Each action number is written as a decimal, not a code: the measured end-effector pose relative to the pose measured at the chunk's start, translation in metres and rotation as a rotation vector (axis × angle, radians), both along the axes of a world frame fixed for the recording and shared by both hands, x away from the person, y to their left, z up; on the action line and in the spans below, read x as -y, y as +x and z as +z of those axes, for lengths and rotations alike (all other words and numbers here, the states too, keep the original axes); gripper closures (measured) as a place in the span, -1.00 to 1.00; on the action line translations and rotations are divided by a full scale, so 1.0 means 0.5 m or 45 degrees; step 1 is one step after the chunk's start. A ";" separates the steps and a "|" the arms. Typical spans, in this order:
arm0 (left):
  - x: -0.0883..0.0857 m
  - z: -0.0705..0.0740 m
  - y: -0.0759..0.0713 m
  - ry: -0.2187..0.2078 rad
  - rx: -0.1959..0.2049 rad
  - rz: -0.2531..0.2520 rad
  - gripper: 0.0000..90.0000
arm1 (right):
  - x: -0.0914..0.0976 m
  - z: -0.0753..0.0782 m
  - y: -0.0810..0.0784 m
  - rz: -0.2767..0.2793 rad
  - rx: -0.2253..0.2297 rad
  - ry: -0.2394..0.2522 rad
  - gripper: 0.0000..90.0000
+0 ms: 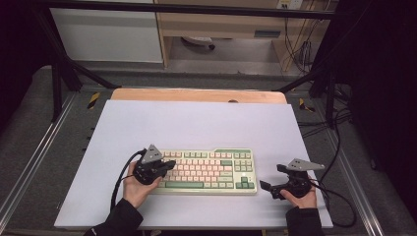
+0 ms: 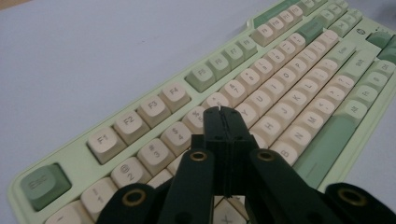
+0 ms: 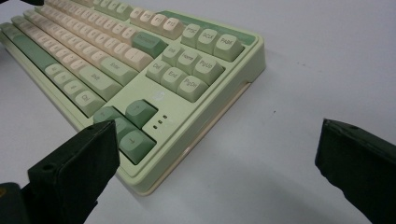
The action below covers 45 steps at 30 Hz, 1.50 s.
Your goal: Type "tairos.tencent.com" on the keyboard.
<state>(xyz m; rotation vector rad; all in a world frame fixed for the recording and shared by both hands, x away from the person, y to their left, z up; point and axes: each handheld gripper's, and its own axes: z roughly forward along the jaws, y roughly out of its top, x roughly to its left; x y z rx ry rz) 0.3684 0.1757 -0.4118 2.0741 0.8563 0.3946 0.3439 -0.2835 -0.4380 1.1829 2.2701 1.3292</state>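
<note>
The keyboard [image 1: 204, 171] is seen lying flat on the white board [image 1: 196, 123], at its near edge, and serves as the landmark. The left gripper [image 2: 221, 110] is held over the keyboard's left end, above the number row, its jaws pressed together with nothing between them. The right gripper [image 1: 268, 187] is held just off the keyboard's right end, its jaws spread wide and empty.

The keyboard is judged rigid and fairly heavy, with a smooth plastic case; the keycaps would likely give or pop off if pinched. It is best taken by the case's side edges, or keys pressed singly with closed tips.

Its underside and the contact beneath the left tips are hidden; many legends are blurred.
</note>
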 end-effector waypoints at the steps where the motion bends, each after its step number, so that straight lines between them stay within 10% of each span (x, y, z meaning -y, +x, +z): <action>1: -0.005 0.002 -0.002 0.001 0.002 0.003 1.00 | 0.000 0.000 0.000 -0.001 0.000 0.000 -0.99; 20: -0.094 -0.005 -0.031 -0.005 -0.002 0.091 1.00 | -0.001 0.004 -0.006 0.041 0.009 0.007 -0.15; 45: -0.082 -0.037 -0.022 0.012 -0.044 0.083 1.00 | -0.018 0.026 -0.014 0.074 0.009 0.053 0.87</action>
